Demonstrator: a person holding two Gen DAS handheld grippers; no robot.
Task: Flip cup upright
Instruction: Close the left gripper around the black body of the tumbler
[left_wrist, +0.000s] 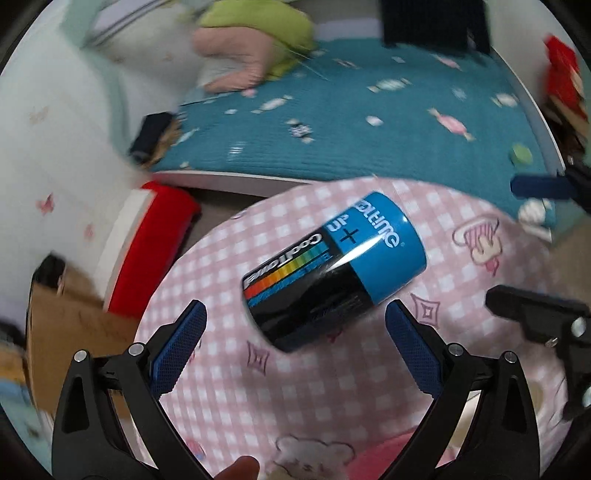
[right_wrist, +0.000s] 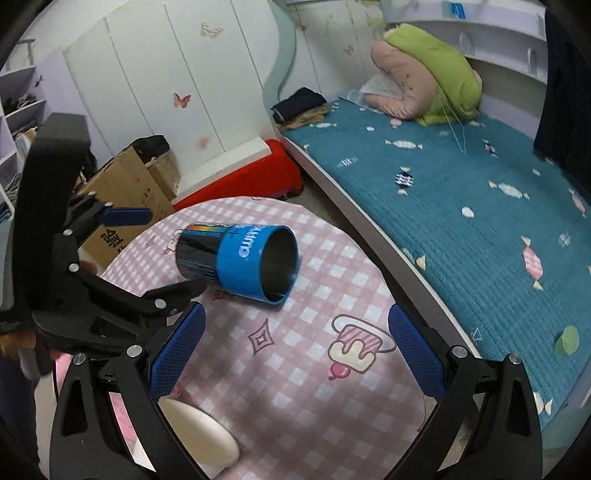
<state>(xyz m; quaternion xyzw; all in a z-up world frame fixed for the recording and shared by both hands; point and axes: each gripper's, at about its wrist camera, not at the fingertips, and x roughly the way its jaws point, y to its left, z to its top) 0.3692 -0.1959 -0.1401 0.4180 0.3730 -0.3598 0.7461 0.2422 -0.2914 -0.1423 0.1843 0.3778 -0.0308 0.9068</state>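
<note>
Cup lies on its side on the round tabletop, which wears a pink-and-white checked cloth printed with cartoon cupcakes and diamonds. It is a battery-styled tumbler, black along the closed base half and blue around the rim half, with a rainbow stripe and white lettering; in the right wrist view the cup shows its open mouth turned toward the bed. The left gripper has its blue-padded fingers spread wide apart, released and holding nothing, with the black base end of the cup just ahead between them, untouched. The right gripper is likewise spread wide and empty, sitting back from the cup's mouth over bare cloth. A white paper cup sits at the near edge of the tabletop under the right gripper's left finger. Beyond the tabletop runs a bed with a teal candy-print cover, and a cardboard box stands by the white wardrobe.
</note>
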